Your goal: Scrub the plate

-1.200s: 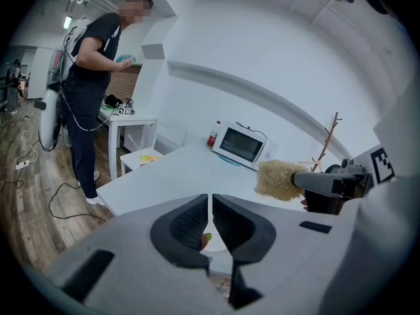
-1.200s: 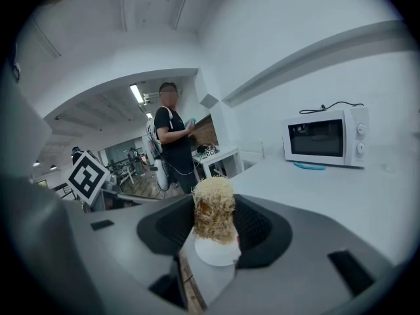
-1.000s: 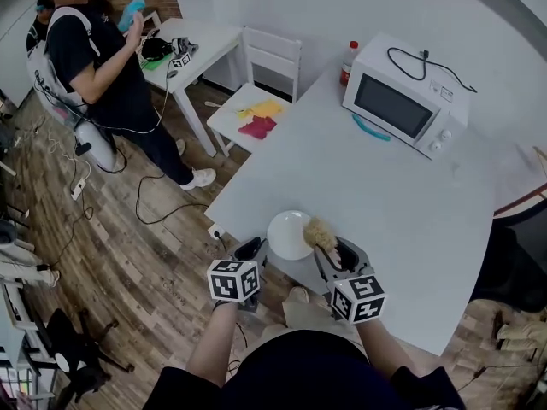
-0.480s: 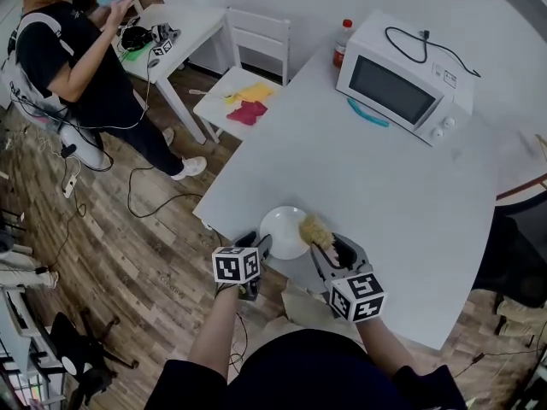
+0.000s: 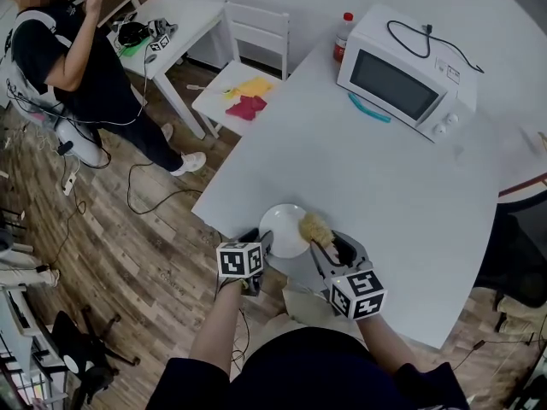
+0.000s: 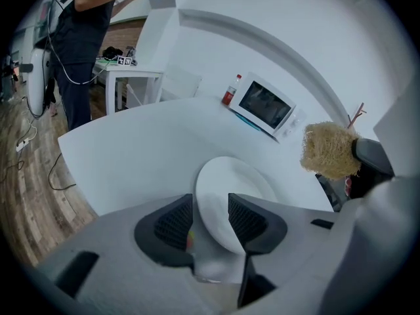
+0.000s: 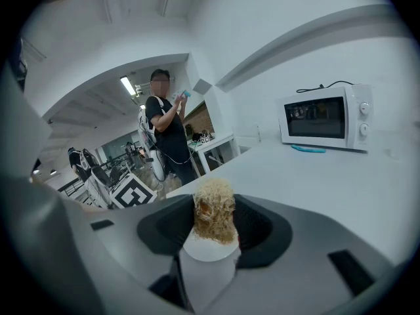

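Note:
A white plate (image 5: 280, 229) lies at the near edge of the white table (image 5: 385, 186). My left gripper (image 5: 256, 244) is at its near left rim. In the left gripper view the plate (image 6: 236, 179) runs in between the jaws of that gripper (image 6: 210, 218), which stand wide apart and do not press on it. My right gripper (image 5: 325, 244) is shut on a straw-coloured fibre scrubber (image 5: 314, 227), held over the plate's right edge. The scrubber (image 7: 213, 209) sticks up between the right gripper's (image 7: 213, 227) pads and also shows at the right of the left gripper view (image 6: 328, 149).
A white microwave (image 5: 402, 75) stands at the table's far side with a teal object (image 5: 369, 109) in front and a red-capped bottle (image 5: 342, 26) beside it. Left of the table are a white chair (image 5: 244, 88) with cloths, a small table (image 5: 175, 24) and a standing person (image 5: 77, 54).
Both grippers stay at the plate, the left one shifted slightly right. The person in the background has raised the hand with the blue cloth higher.

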The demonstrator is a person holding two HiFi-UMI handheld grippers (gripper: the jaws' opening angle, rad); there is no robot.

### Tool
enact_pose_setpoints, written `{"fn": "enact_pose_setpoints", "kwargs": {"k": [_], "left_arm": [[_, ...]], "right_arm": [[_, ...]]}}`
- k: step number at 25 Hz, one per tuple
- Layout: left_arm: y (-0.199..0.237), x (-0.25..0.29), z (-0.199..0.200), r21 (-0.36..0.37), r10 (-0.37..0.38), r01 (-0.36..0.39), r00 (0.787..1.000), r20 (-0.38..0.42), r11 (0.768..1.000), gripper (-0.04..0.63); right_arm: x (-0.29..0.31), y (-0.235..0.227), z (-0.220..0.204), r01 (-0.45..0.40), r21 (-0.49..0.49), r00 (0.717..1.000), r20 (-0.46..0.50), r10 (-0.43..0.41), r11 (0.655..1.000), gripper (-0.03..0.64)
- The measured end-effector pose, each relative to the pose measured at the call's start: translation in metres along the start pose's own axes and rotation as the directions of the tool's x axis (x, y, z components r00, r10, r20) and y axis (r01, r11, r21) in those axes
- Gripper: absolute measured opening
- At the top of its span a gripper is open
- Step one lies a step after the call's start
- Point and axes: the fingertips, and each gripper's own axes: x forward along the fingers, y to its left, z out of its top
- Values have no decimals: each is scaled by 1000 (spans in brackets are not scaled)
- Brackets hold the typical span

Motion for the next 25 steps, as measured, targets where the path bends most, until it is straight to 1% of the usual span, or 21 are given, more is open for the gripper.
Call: {"fn": "enact_pose_setpoints", "kwargs": {"k": [1,3,4,8,12,20,25], "left_arm": [[2,0,0,4,9,-9,1000,-3,1000,172],[4,0,-2,2,22,-22,1000,-8,1000,110],[5,0,-2,-3,26,-26,1000,-10,1000,98],[3,-2,-2,-24,31,-31,1000,-2,999,89],[-5,-10,4,-38,8,-7,999,41,999,71],[-26,-33,22,-11,-23,24,993,112,1000,46],[-39,-42,26,2,-37,37,989,145,999,38]], "right_arm": [[0,0,1,0,1,1000,2,0,1000,179],[0,0,2,0,2,1000,6,0,1000,179],[-1,0,2,1,1,1000,8,-1,1000,179],[-5,-3,2,6,0,1000,12,-6,1000,179],[-8,-4,0,12,-5,1000,15,-12,1000,179],[-5,-1,-6,8,-50,1000,3,-8,999,179],[1,-6,-18,8,-80,999,-32,-11,997,179]]}}
